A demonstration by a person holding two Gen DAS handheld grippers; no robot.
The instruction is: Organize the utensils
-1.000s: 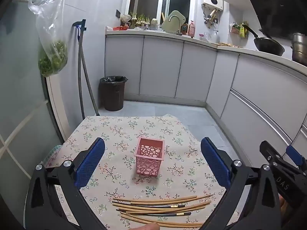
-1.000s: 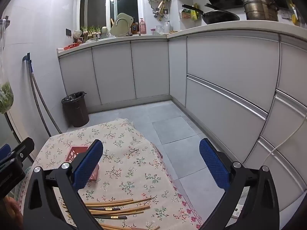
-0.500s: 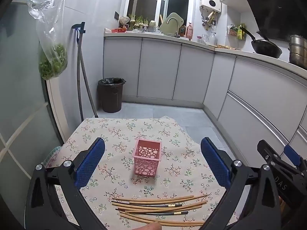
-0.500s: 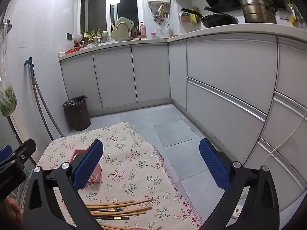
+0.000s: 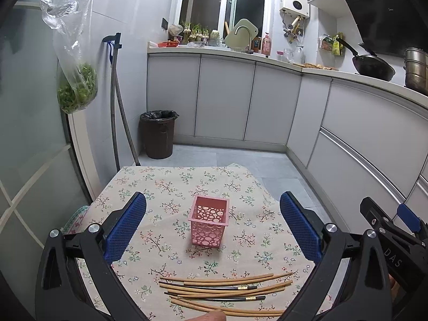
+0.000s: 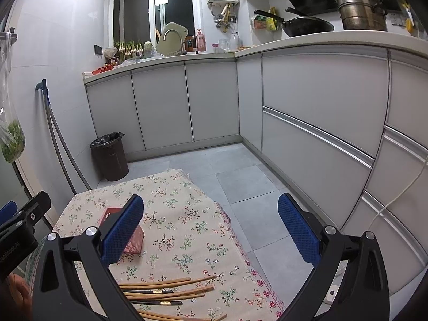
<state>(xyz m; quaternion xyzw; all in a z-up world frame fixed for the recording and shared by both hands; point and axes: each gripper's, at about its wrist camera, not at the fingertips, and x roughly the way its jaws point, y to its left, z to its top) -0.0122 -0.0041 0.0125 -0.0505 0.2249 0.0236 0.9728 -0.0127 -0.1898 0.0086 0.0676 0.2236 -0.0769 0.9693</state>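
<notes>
Far left, a clear plastic bag of green leafy vegetables (image 5: pixel 76 91) hung against the frosted glass panel. Next to it a grey mop handle (image 5: pixel 117 112) leaned on the white tiled wall. A dark brown round trash bin with a black liner (image 5: pixel 158 134) stood on the grey tiled floor (image 5: pixel 240 163), beside the white lower cabinets (image 5: pixel 224 101). On the countertop were a curved metal faucet (image 5: pixel 244 36) and a pink soap bottle (image 5: pixel 265 45); further right, a black wok (image 5: pixel 373 67) and a stacked steel steamer pot (image 5: pixel 416 69).

The table was covered in a beige floral tablecloth (image 5: pixel 165 187). A pink perforated plastic square basket (image 5: pixel 209 220) stood upright near the cloth's middle, with nothing visible inside. The loose bundle of bamboo and dark-tipped chopsticks (image 5: pixel 224 291) lay flat near the front edge, well apart from the basket, roughly crosswise.

The left gripper (image 5: pixel 212 224) hovered above the cloth, its blue padded jaws spread wide and holding nothing, with the basket framed between them. The right gripper (image 6: pixel 210 230) was likewise wide apart and holding nothing, over the table's right edge, with the chopsticks below it. In the right wrist view its left pad partly hid the basket.
</notes>
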